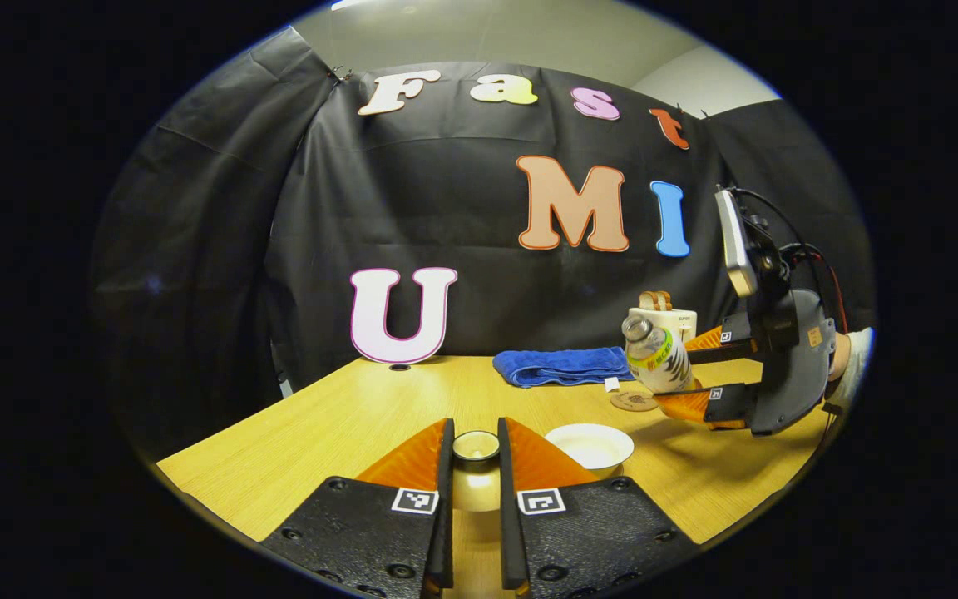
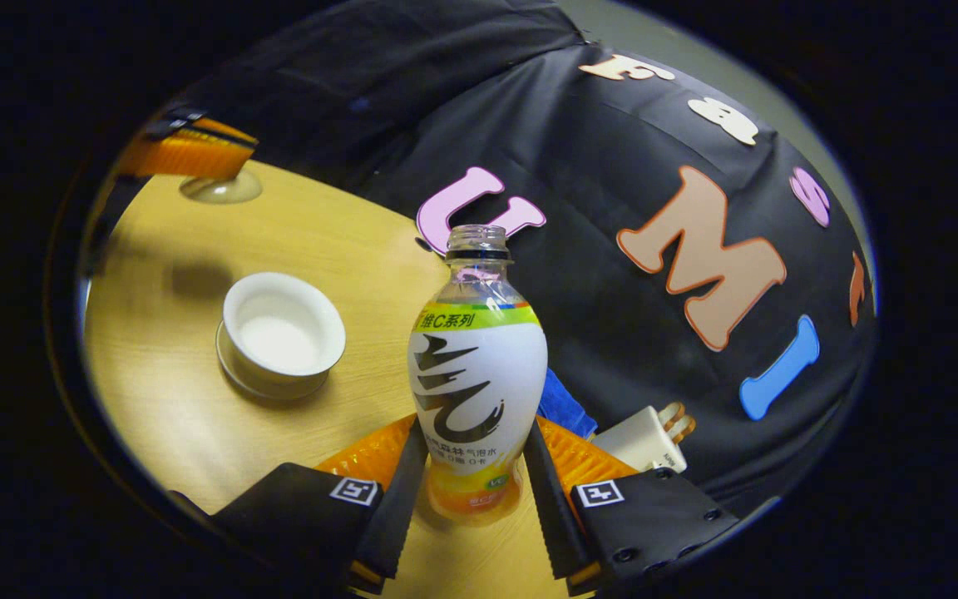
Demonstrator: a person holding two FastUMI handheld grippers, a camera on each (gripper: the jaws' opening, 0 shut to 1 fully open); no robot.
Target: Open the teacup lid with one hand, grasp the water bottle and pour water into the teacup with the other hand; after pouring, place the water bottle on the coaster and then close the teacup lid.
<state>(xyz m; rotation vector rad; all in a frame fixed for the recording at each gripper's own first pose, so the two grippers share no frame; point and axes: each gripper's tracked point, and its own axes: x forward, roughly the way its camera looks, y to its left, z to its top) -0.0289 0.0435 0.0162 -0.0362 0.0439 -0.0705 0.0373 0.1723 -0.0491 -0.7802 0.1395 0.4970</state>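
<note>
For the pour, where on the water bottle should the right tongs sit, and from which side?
Grip the water bottle low on its body, under the widest bulge, coming from the side with a finger on each flank. That is where the right tongs sit. The body narrows there, so the bulge should resist slipping, and the neck stays free to tip toward the teacup.

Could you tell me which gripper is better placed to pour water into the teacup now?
The right gripper. Its jaws are shut on the water bottle, which is uncapped, lifted and tilted beside the open teacup. The left gripper is occupied: its jaws hold the lid.
</note>
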